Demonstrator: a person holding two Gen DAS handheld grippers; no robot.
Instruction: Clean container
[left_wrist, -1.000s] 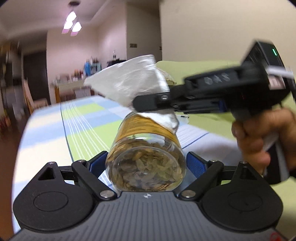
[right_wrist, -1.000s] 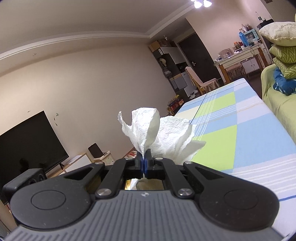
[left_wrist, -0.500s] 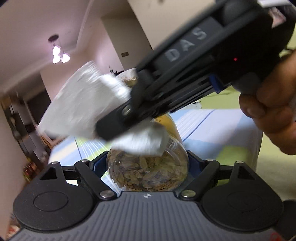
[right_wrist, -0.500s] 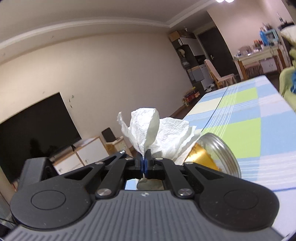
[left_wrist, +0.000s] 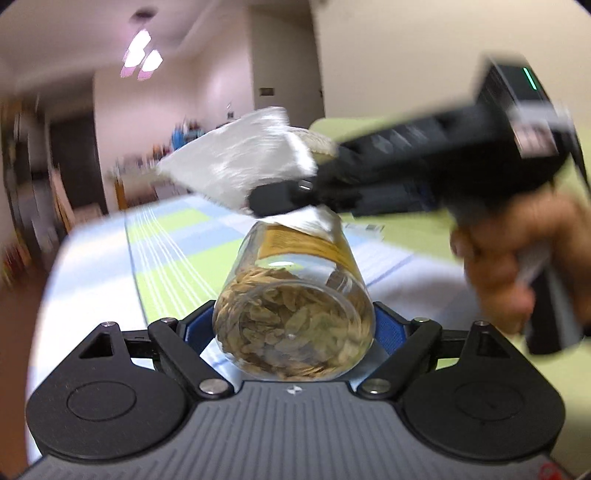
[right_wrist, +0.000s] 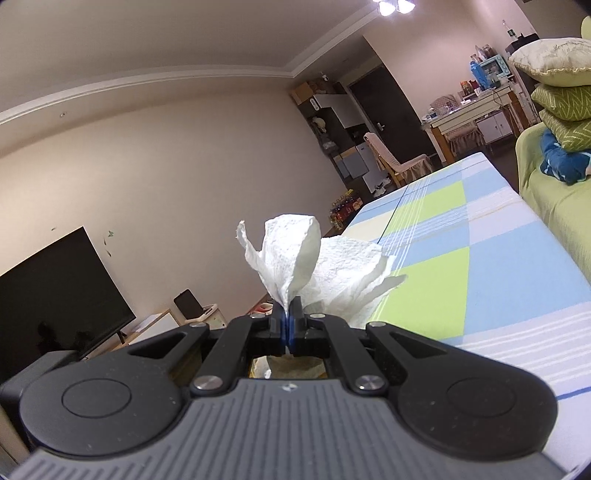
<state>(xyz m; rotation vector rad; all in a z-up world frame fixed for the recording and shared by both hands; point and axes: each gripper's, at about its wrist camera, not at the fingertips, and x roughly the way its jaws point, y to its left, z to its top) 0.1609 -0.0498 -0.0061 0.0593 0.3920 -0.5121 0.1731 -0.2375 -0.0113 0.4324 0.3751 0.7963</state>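
Jar: the jar lies tipped between the left gripper pads, base toward the camera, above the counter.
Paper towel: the paper towel sits at the jar's far end, pinched in the right gripper.
Right gripper: comes in from the right, over the jar.
Sofa: the sofa stands right of the counter, cushions stacked on it.

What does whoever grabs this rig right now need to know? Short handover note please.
Left gripper: shut on the jar, gripping its base; the jar points away, above the checked tablecloth.
Right gripper: shut on the paper towel, which lies against the jar's far end in the left wrist view.
Done: both grasps set, towel at the jar.
Left: wipe the rest of the glass; how much is already clean cannot be told. Then set the jar down.
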